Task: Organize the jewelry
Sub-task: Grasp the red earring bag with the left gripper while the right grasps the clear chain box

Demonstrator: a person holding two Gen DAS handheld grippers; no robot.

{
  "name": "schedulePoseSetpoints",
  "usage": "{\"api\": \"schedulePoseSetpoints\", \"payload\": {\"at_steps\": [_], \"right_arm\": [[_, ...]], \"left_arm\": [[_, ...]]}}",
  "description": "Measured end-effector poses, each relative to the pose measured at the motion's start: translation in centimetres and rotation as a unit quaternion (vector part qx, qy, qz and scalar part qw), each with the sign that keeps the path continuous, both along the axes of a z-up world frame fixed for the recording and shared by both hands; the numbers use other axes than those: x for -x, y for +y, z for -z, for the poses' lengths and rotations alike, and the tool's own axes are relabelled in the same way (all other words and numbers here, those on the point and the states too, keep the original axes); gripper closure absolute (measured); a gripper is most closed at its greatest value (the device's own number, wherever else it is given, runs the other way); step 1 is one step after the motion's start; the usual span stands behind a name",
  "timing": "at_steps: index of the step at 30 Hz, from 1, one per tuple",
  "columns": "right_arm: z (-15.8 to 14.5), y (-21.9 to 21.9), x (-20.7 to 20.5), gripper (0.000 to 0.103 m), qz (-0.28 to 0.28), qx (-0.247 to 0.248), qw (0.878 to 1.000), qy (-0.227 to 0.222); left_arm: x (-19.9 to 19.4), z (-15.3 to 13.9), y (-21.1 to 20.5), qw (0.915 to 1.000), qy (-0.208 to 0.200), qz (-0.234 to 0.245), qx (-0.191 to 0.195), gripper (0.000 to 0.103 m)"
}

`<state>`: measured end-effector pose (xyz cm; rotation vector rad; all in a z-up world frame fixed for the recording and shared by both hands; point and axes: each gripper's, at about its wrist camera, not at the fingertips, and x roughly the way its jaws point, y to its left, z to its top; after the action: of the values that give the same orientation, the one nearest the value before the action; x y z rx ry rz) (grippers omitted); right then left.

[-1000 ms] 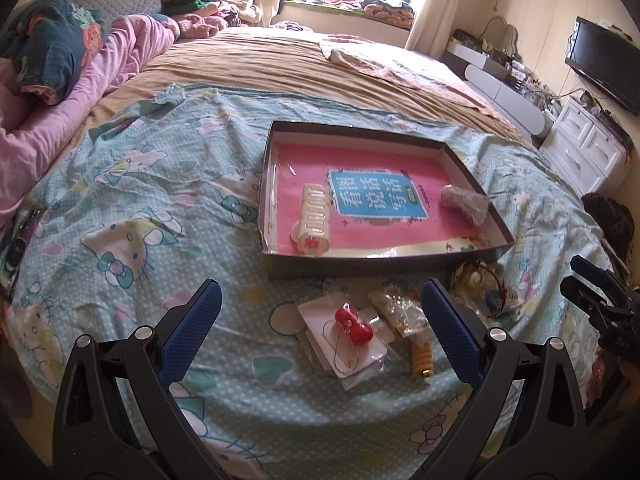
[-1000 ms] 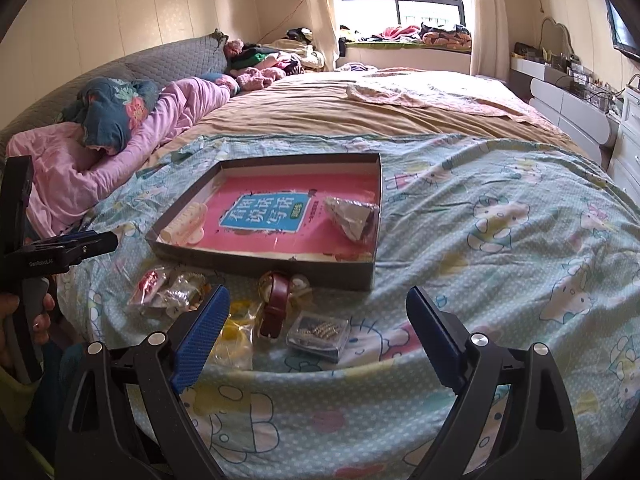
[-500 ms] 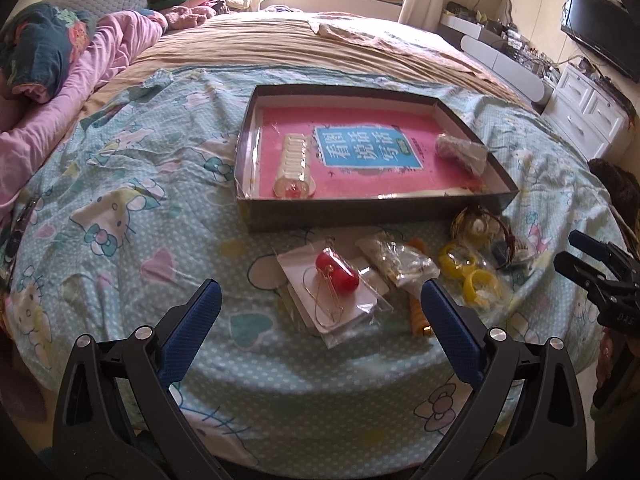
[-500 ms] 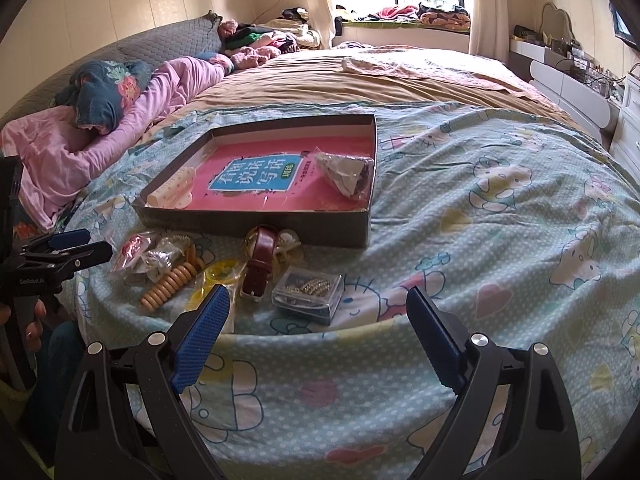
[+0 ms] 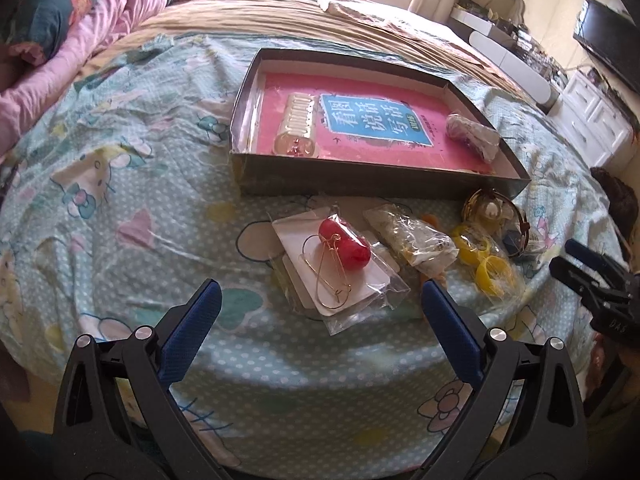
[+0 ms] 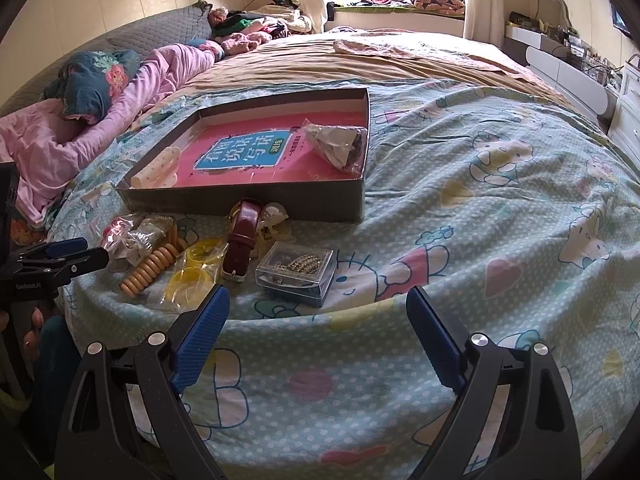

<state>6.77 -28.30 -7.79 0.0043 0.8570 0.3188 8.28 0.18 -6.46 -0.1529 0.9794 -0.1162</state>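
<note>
A shallow grey box (image 5: 360, 178) (image 6: 248, 200) with a pink book inside lies on the bed. It holds a cream bracelet (image 5: 298, 128) and a wrapped bag (image 5: 474, 136). In front of it lie a bagged red-bead earring card (image 5: 340, 268), a clear bag of trinkets (image 5: 412, 240), yellow rings (image 5: 486, 260), a brown watch (image 6: 242, 240), a wooden bead bracelet (image 6: 150, 266) and a clear case of chain (image 6: 296, 270). My left gripper (image 5: 320, 308) is open, just short of the earring card. My right gripper (image 6: 318, 314) is open, just short of the clear case.
The bed has a teal cartoon-print sheet (image 6: 500, 208). Pink bedding and pillows (image 6: 80, 120) lie at the far left. White drawers (image 5: 592, 120) and a television (image 5: 612, 52) stand to the right of the bed.
Both grippers have pulled back and dropped lower toward the bed's near edge, so the loose jewelry now sits higher between the fingers. Both stay open.
</note>
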Motion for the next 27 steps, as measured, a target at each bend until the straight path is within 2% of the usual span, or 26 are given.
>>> {"api": "schedulePoseSetpoints", "payload": {"at_steps": [4, 12, 15, 19, 20, 23, 27], "right_arm": [[0.5, 0.4, -0.6, 0.014, 0.0, 0.003, 1.0, 0.007], [1.6, 1.7, -2.2, 0.014, -0.004, 0.005, 1.0, 0.019], [1.7, 2.1, -2.4, 0.015, -0.017, 0.004, 1.0, 0.02], [1.6, 1.9, -2.3, 0.022, -0.027, 0.006, 0.999, 0.025], [1.7, 1.7, -2.5, 0.023, -0.025, 0.006, 0.999, 0.03], [2.2, 1.0, -2.8, 0.028, -0.016, -0.001, 0.999, 0.041], [2.3, 1.1, -3.1, 0.036, -0.008, -0.005, 0.999, 0.038]], "left_arm": [[-0.1, 0.3, 0.0, 1.0, 0.0, -0.001, 0.007, 0.012], [-0.6, 0.7, -0.3, 0.9998, 0.004, 0.007, 0.018, 0.036], [-0.7, 0.6, -0.6, 0.9997, 0.004, 0.01, 0.023, 0.04], [-1.1, 0.7, -0.5, 0.9996, 0.005, 0.01, 0.027, 0.044], [-1.2, 0.8, -0.4, 0.9996, 0.007, 0.008, 0.028, 0.049], [-1.4, 0.9, 0.6, 0.9993, 0.01, -0.004, 0.036, 0.056], [-1.4, 0.8, 1.4, 0.999, 0.011, -0.013, 0.041, 0.058]]}}
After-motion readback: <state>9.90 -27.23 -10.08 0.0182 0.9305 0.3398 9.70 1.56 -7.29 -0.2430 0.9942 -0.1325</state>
